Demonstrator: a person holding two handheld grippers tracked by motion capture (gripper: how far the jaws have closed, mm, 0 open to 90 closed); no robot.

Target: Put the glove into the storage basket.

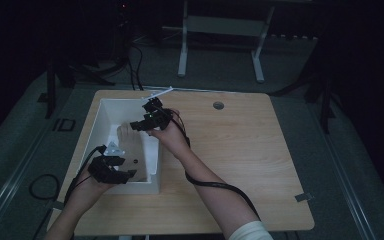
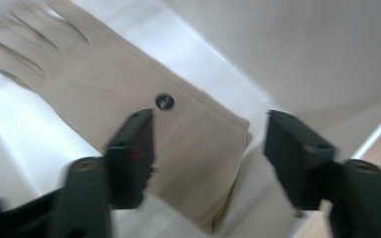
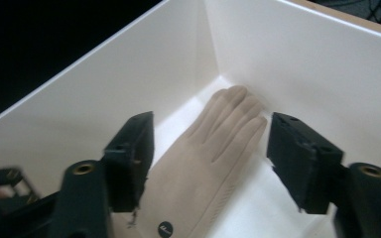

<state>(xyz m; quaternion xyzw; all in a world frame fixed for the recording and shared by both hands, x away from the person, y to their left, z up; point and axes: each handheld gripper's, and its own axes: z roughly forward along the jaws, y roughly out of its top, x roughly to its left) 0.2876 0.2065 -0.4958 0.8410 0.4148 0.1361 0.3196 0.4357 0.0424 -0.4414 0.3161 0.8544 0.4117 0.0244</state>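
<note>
Lying flat in the white box, a beige glove sits beneath both spread, empty claws: left claw, right claw.

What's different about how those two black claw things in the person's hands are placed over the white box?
The left gripper hangs over the near end of the white box, above the beige glove's cuff; the right gripper reaches in from the box's far right side, above the glove's fingers. The left gripper's picture is blurred; the right gripper's is sharp. Both are open and hold nothing.
</note>
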